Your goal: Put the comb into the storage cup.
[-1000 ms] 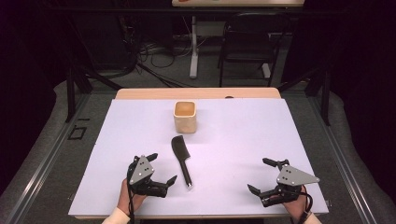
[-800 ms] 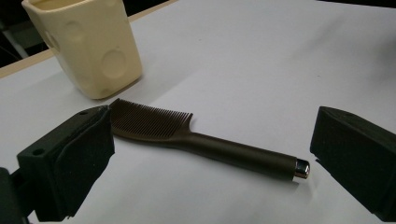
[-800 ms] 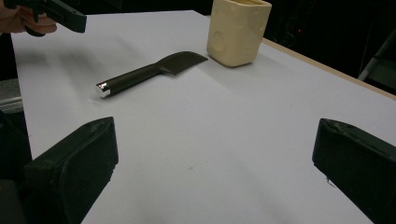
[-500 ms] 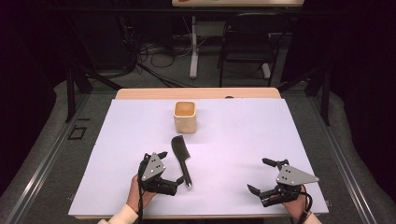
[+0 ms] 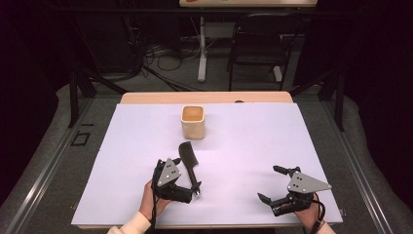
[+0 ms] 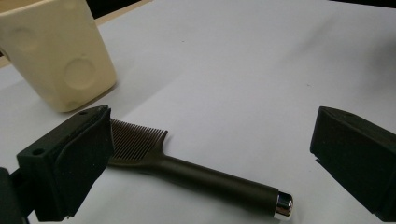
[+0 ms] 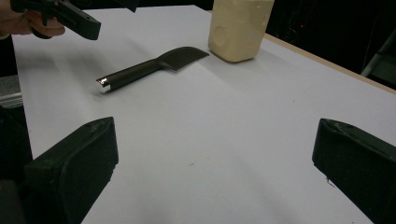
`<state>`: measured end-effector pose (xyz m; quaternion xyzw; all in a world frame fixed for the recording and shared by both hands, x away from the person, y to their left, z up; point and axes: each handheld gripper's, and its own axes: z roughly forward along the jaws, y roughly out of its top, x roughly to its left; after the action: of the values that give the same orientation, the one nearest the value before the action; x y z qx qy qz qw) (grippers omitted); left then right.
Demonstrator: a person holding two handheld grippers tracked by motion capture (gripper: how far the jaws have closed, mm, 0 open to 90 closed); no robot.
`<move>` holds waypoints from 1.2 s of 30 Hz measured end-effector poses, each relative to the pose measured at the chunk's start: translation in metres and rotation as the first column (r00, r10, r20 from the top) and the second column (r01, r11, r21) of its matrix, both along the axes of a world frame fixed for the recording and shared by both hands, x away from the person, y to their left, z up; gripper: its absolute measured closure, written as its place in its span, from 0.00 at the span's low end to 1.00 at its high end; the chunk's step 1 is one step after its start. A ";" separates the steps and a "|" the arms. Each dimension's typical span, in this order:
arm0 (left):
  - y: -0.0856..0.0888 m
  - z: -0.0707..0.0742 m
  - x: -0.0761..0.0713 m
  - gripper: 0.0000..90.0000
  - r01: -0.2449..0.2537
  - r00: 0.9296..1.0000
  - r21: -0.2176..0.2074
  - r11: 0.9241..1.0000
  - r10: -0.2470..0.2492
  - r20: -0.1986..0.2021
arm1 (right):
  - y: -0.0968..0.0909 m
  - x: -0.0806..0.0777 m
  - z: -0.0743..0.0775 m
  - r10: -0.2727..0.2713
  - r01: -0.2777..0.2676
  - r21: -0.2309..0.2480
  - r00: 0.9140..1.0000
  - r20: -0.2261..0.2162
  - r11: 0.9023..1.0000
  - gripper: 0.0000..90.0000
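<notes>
A dark comb (image 5: 189,163) with a silver-capped handle lies flat on the white sheet (image 5: 243,141), its teeth toward a cream square cup (image 5: 193,122). My left gripper (image 5: 187,183) stands open just left of the handle's end. In the left gripper view the comb (image 6: 196,175) lies between and just beyond the wide-apart jaws of that gripper (image 6: 210,130), with the cup (image 6: 60,56) behind. My right gripper (image 5: 268,184) is open near the front right edge and holds nothing. Its own view shows the comb (image 7: 144,69) and cup (image 7: 238,28) far off.
The wooden table edge (image 5: 204,97) runs behind the sheet. A black chair (image 5: 258,44) and cables stand on the floor beyond. A hand with the left gripper (image 7: 70,16) appears at the top left of the right gripper view.
My left gripper has moved right and forward, closing in on the comb's handle. The right gripper, comb and cup have stayed put.
</notes>
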<state>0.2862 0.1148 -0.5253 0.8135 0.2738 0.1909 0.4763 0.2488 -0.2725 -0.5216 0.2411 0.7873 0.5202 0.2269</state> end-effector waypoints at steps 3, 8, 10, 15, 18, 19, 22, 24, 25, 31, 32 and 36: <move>-0.004 -0.001 0.001 0.00 0.004 1.000 0.004 1.000 -0.004 -0.007 | -0.001 0.000 0.000 0.000 0.000 0.000 1.000 0.001 1.000 0.00; -0.012 -0.002 0.002 0.00 0.027 0.999 0.029 0.999 -0.026 -0.024 | 0.001 0.001 -0.001 0.003 -0.003 -0.002 1.000 0.000 1.000 0.00; -0.015 -0.003 0.003 0.00 0.029 0.999 0.039 0.999 -0.027 -0.033 | 0.001 0.001 -0.001 0.004 -0.004 -0.004 1.000 -0.003 1.000 0.00; -0.019 -0.006 0.006 0.19 0.037 0.999 0.055 0.998 -0.035 -0.040 | 0.000 0.001 -0.001 0.002 -0.002 -0.002 1.000 -0.003 1.000 0.00; -0.021 -0.007 0.007 0.44 0.055 0.997 0.059 0.997 -0.051 -0.057 | 0.000 0.000 -0.001 0.000 0.000 -0.005 1.000 -0.003 1.000 0.00; -0.022 -0.008 0.008 0.52 0.067 0.996 0.064 0.996 -0.063 -0.068 | 0.000 0.000 -0.001 0.001 -0.001 -0.004 1.000 -0.003 1.000 0.00; -0.024 -0.010 0.009 0.72 0.095 0.991 0.061 0.994 -0.088 -0.105 | 0.000 0.000 -0.001 0.003 -0.003 -0.011 1.000 -0.007 1.000 0.00; -0.024 -0.011 0.010 0.78 0.092 0.990 0.059 0.994 -0.085 -0.111 | 0.000 0.000 -0.001 0.004 -0.004 -0.011 1.000 -0.008 1.000 0.00; -0.024 -0.011 0.010 0.83 0.095 0.989 0.066 0.993 -0.087 -0.117 | 0.000 0.000 -0.001 0.003 -0.003 -0.011 1.000 -0.008 1.000 0.00; -0.026 -0.016 0.012 1.00 0.108 0.984 0.085 0.990 -0.095 -0.153 | 0.000 0.000 -0.001 0.003 -0.003 -0.008 1.000 -0.004 1.000 0.00; -0.027 -0.017 0.013 1.00 0.113 0.982 0.084 0.990 -0.098 -0.162 | 0.000 0.000 -0.001 0.003 -0.003 -0.007 1.000 -0.004 1.000 0.00; -0.029 -0.019 0.012 1.00 0.147 0.971 0.093 0.985 -0.126 -0.201 | 0.000 0.000 -0.001 0.003 -0.003 -0.011 1.000 -0.005 1.000 0.00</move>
<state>0.2985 0.0857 -0.5447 0.8695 0.2516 0.0917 0.4150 0.2490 -0.2723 -0.5224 0.2398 0.7911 0.5157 0.2253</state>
